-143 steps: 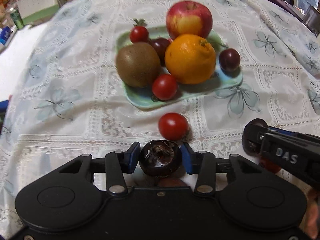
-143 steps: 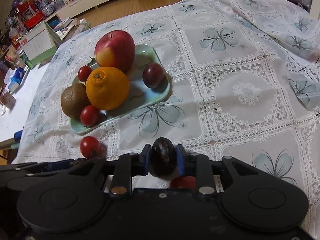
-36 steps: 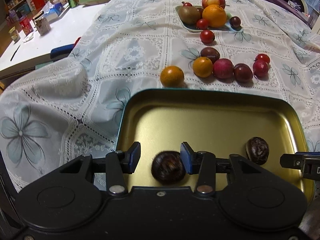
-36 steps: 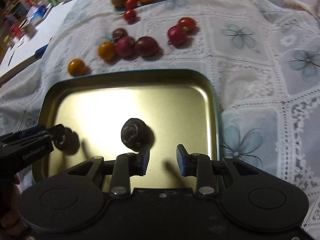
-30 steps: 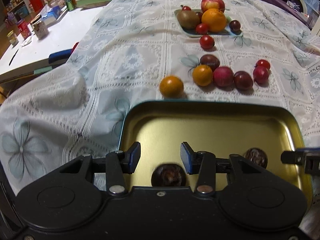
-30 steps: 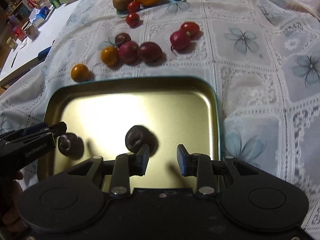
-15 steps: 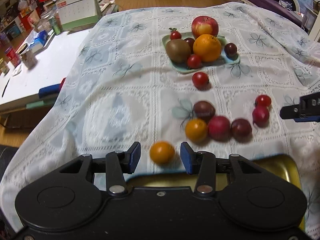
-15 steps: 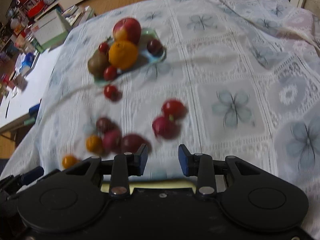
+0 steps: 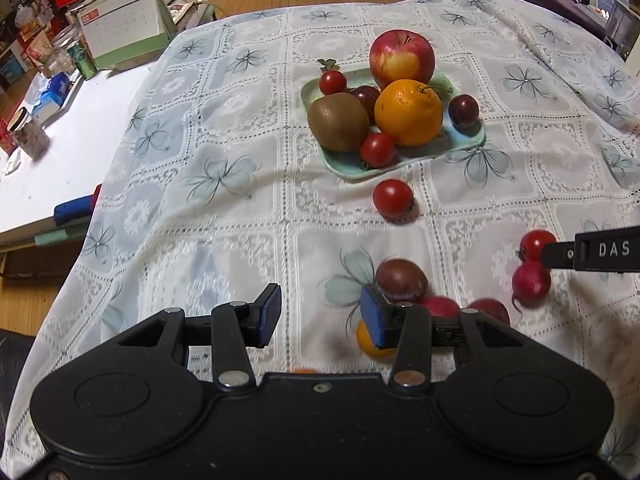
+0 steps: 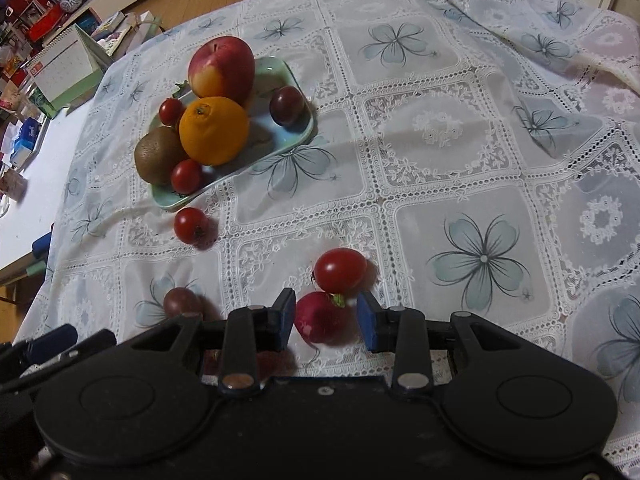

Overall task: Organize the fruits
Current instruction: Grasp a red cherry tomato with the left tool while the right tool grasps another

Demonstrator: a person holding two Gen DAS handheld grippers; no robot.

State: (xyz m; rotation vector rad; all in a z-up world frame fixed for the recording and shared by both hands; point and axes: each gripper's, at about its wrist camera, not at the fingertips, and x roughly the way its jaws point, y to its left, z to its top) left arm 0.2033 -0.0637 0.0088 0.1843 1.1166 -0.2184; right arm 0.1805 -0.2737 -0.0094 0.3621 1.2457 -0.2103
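Room: wooden floor at 12 o'clock, cluttered shelves and a desk calendar (image 9: 120, 26) at 10 o'clock, white side table (image 9: 44, 168) at 9 o'clock.
Cloth: white lace tablecloth (image 10: 460, 128) with grey-blue flower panels, soft and rumpled, so round fruit settles in its dips rather than rolling off.
Plate: pale green, shallow, rounded rectangle (image 9: 466, 142) at 12 o'clock; crowded, likely the sorted pile.
Apple: red-yellow, glossy (image 9: 401, 57), at the plate's far edge.
Orange: dimpled skin (image 9: 408, 113), mid-plate, touching the fuzzy brown kiwi (image 9: 338, 121).
Plate smalls: two tomatoes and two dark plums tucked in the gaps.
Left gripper: black frame, blue pads (image 9: 319, 317), jaws moderately wide and empty, over bare cloth; seemingly lining up on the loose cluster at its 2 o'clock.
Right gripper: jaws narrower (image 10: 326, 322), apart, straddling the radish without pressing it; likely poised to pick it.
Radish: magenta, matte, thin root tail, green stub (image 10: 323, 317), between the right pads.
Loose tomato: smooth red (image 10: 340, 270), touching the radish at its 12 o'clock.
Lone tomato: just off the plate's near edge (image 9: 393, 199).
Cluster: brown-purple plum (image 9: 401, 275), small orange fruit (image 9: 370, 344) and two red pieces, half hidden behind the left gripper's right finger.
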